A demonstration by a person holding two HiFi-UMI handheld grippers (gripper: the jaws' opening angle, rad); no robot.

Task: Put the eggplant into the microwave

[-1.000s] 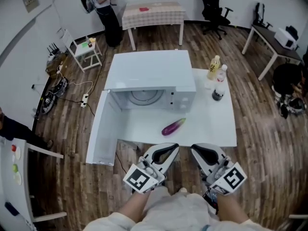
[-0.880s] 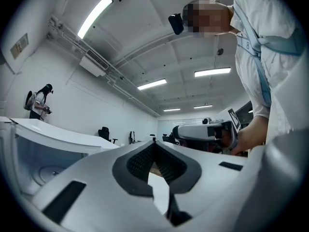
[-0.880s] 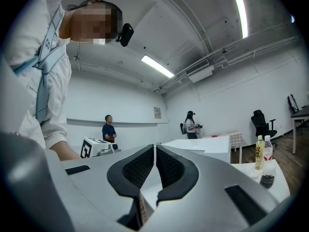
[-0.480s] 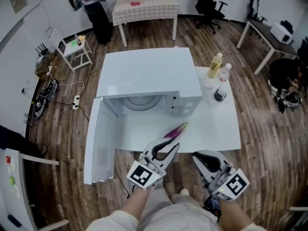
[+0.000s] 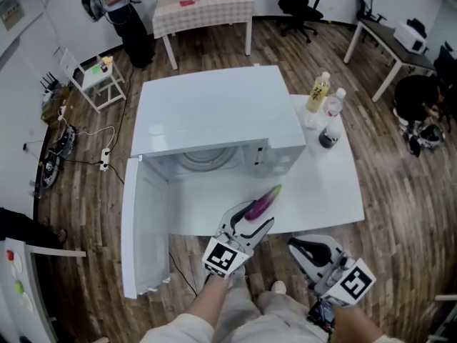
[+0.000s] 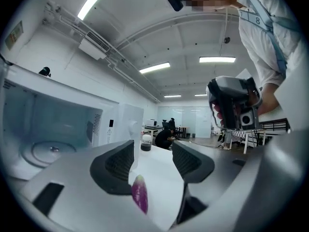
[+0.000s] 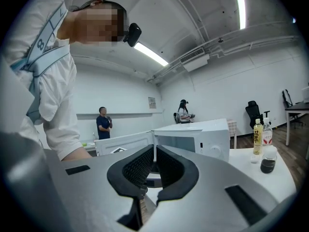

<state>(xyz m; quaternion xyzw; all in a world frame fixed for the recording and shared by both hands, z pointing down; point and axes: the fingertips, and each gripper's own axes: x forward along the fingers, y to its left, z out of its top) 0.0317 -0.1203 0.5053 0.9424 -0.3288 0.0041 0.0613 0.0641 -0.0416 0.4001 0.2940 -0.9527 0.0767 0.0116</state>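
Observation:
The purple eggplant (image 5: 265,199) lies on the white table (image 5: 325,188) in front of the open microwave (image 5: 214,109). Its door (image 5: 143,227) is swung out to the left and the glass turntable (image 5: 207,159) shows inside. My left gripper (image 5: 255,214) has just been opening its jaws. They now stand open on either side of the eggplant's near end without pressing it. In the left gripper view the eggplant's tip (image 6: 140,197) sits low between the pads of the left gripper (image 6: 152,151). My right gripper (image 5: 296,245) hangs off the table's front edge, shut and empty (image 7: 154,166).
Two bottles (image 5: 319,91) and a dark jar (image 5: 325,140) stand at the table's right, beside the microwave. A small white side table (image 5: 96,77), a checked table (image 5: 203,9) and a person (image 5: 118,6) are at the back. A cable and power strip (image 5: 105,164) lie on the floor at left.
My left gripper has moved forward and down to the eggplant and its jaws have opened around it. The right gripper has dropped a little, staying shut near the table's front edge.

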